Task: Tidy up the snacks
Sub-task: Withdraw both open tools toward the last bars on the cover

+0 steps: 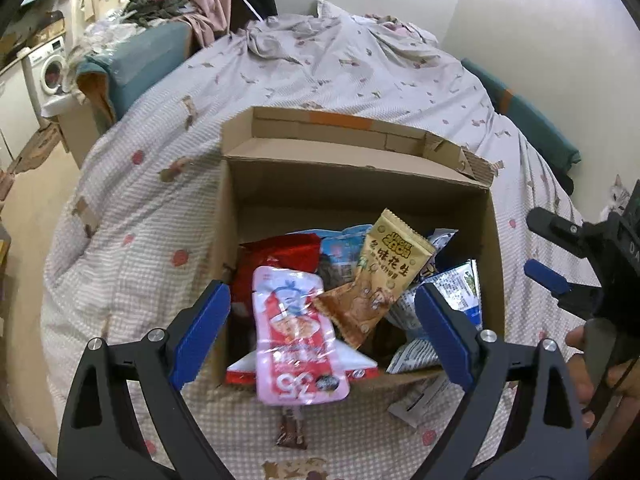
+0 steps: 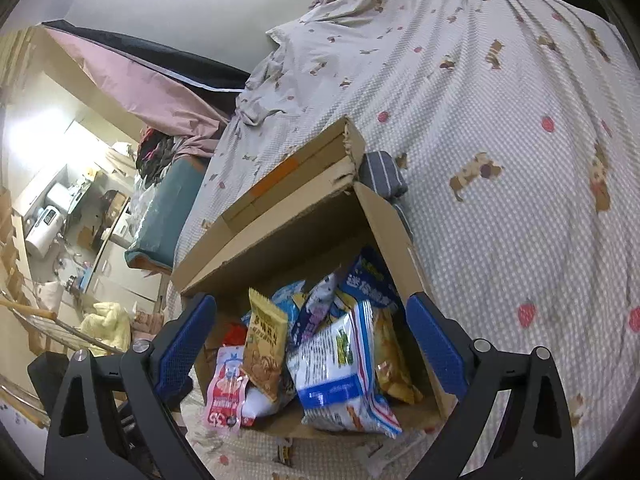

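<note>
An open cardboard box (image 1: pixel 352 188) sits on the bed's patterned quilt (image 1: pixel 152 208), snack packets heaped inside; a pink pouch (image 1: pixel 298 332) lies draped over the box's near edge, a tan peanut packet (image 1: pixel 380 272) leans upright behind it, a red bag (image 1: pixel 280 256) sits beside them; a white-and-blue packet (image 2: pixel 340 372) rests toward the right wall; the left gripper (image 1: pixel 320 332) hangs over the box with its jaws spread wide and nothing in them; the right gripper (image 2: pixel 312 344) likewise stands wide and empty; a small brown wrapper (image 1: pixel 291 428) lies on the quilt outside the box.
</note>
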`<act>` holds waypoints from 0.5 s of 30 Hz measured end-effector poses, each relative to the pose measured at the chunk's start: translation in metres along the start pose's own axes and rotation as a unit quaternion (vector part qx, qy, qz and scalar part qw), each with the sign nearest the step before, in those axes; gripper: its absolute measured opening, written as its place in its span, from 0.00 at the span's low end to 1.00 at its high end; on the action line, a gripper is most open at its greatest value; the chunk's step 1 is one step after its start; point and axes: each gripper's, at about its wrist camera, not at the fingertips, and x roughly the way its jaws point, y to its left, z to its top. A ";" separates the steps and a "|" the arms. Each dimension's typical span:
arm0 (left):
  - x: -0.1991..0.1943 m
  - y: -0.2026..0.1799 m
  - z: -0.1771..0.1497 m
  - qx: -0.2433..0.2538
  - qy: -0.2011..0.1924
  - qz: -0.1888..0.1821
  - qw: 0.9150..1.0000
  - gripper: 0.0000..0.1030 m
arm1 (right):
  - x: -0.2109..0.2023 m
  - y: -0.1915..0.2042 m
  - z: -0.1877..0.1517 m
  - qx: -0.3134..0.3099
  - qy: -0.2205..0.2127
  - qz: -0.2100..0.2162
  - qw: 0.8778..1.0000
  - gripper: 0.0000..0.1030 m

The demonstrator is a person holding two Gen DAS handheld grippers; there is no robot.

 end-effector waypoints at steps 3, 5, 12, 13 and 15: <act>-0.008 0.006 -0.007 0.000 0.008 0.000 1.000 0.89 | -0.011 -0.001 -0.010 0.005 0.007 -0.002 1.000 0.96; -0.013 0.009 -0.010 0.005 0.009 0.004 1.000 0.89 | -0.018 -0.002 -0.018 0.009 0.017 0.001 1.000 0.96; -0.031 0.027 -0.031 -0.026 0.008 0.012 1.000 0.89 | -0.037 -0.013 -0.045 0.024 0.030 -0.013 0.999 0.96; -0.033 0.029 -0.034 -0.030 0.009 0.011 0.999 0.89 | -0.038 -0.015 -0.050 0.028 0.033 -0.015 0.999 0.96; -0.036 0.034 -0.040 -0.036 0.013 0.014 0.999 0.89 | -0.041 -0.021 -0.057 0.036 0.038 -0.019 0.998 0.96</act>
